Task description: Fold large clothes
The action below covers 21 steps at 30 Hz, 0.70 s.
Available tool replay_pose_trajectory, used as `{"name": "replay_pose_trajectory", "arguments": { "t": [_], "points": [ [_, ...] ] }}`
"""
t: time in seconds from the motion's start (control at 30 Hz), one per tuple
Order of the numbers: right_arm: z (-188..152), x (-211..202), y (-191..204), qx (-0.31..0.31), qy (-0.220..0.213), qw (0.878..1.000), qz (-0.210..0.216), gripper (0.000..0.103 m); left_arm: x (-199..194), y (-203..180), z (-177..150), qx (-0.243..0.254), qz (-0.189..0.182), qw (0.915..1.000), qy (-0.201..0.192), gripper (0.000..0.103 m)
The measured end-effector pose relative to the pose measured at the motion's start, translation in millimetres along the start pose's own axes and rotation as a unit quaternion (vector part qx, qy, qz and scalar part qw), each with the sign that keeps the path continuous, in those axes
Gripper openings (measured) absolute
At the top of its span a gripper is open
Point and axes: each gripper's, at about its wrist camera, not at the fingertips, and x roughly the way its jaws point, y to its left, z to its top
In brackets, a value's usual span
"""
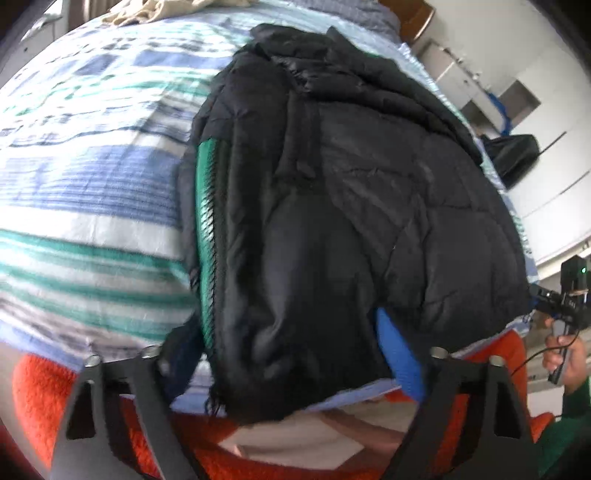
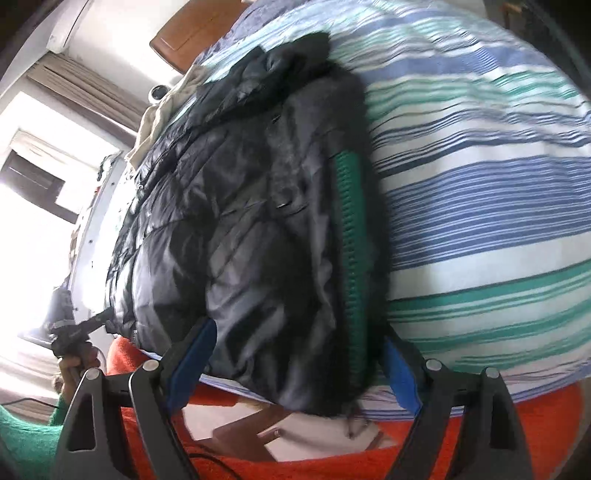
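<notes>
A black puffer jacket (image 1: pixel 351 192) with a green zipper strip (image 1: pixel 207 236) lies folded lengthwise on the striped bed. It also shows in the right wrist view (image 2: pixel 251 229). My left gripper (image 1: pixel 291 354) is open, its blue-padded fingers (image 1: pixel 400 354) set wide at either side of the jacket's near end. My right gripper (image 2: pixel 299 350) is open too, its blue pads (image 2: pixel 400 373) straddling the jacket's near end. The other gripper shows at the right edge of the left wrist view (image 1: pixel 565 299) and at the left edge of the right wrist view (image 2: pixel 70 332).
The bed has a blue, green and white striped cover (image 1: pixel 92 177). An orange blanket (image 1: pixel 33 398) hangs at the near edge. Beige cloth (image 1: pixel 155 11) lies at the far end. A wooden headboard (image 2: pixel 184 37), cabinets (image 1: pixel 465 85) and a black bag (image 1: pixel 513 155) stand beside the bed.
</notes>
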Motion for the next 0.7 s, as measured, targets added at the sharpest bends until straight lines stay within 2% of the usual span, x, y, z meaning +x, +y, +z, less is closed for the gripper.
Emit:
{"name": "replay_pose_trajectory", "arguments": {
  "t": [0.03,0.07,0.13,0.2,0.3,0.47,0.57,0.7],
  "points": [
    [0.9,0.6,1.9,-0.003,0.003,1.000,-0.002,0.062,-1.1,-0.5,-1.1,-0.001,0.000,1.0000,0.003,0.081],
    [2.0,1.0,3.4,-0.004,0.006,1.000,-0.004,0.054,-2.3,-1.7,-1.5,-0.002,0.003,1.0000,0.003,0.077],
    [3.0,2.5,3.7,0.000,0.009,1.000,-0.001,0.031,-2.6,-3.5,-1.5,-0.001,0.010,0.9999,0.009,0.064],
    [3.5,2.6,5.7,0.001,0.008,1.000,0.002,0.026,-3.2,-3.9,-0.4,-0.008,0.009,0.9998,0.017,0.034],
    [3.8,-9.9,9.4,0.004,-0.007,1.000,0.017,0.020,-14.1,-3.6,2.7,-0.028,-0.005,0.9994,0.019,0.023],
    [2.0,-41.9,19.7,-0.005,-0.019,0.999,0.035,0.018,-47.5,-6.1,4.9,-0.026,-0.023,0.9994,0.006,0.021],
    [-5.5,-56.9,23.3,-0.009,-0.001,0.999,0.043,0.017,-66.0,-6.6,-2.7,-0.018,-0.032,0.9992,0.012,0.021],
    [-31.0,-80.9,29.9,0.003,0.040,0.997,0.058,0.017,-97.1,-8.0,-30.0,-0.007,-0.031,0.9989,0.035,0.021]
  ]
}}
